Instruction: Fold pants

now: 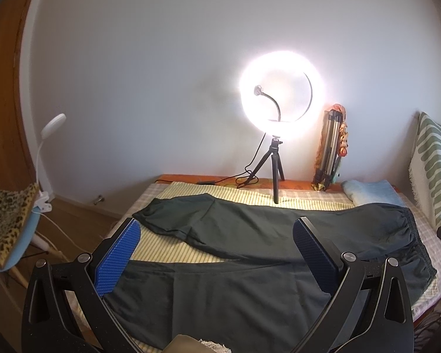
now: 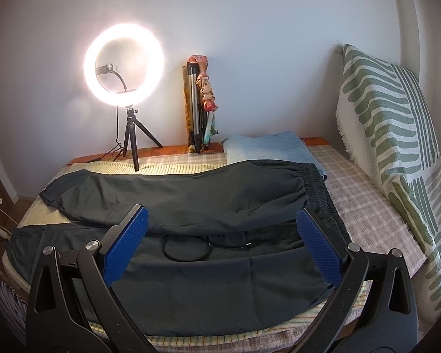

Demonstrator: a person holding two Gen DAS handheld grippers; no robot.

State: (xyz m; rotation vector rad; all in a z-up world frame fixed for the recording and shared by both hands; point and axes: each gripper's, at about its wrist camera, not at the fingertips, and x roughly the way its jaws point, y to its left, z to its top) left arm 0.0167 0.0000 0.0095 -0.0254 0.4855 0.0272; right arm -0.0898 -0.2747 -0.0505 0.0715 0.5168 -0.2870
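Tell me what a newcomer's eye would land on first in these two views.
The lit ring light on its small tripod, glaring against the back wall at the far edge of the bed, grabs attention first. Next come the dark pants spread flat across the bed, legs running left and waistband to the right. Both the left gripper and right gripper hang open above the fabric, gripping nothing.

The bed point(image 2: 376, 206) bears a striped cloth point(image 2: 108, 168), dark pants point(image 2: 191, 200) spread across it, a folded blue towel point(image 2: 267, 147), a ring light point(image 2: 124, 64) and a pillow point(image 2: 397, 135).
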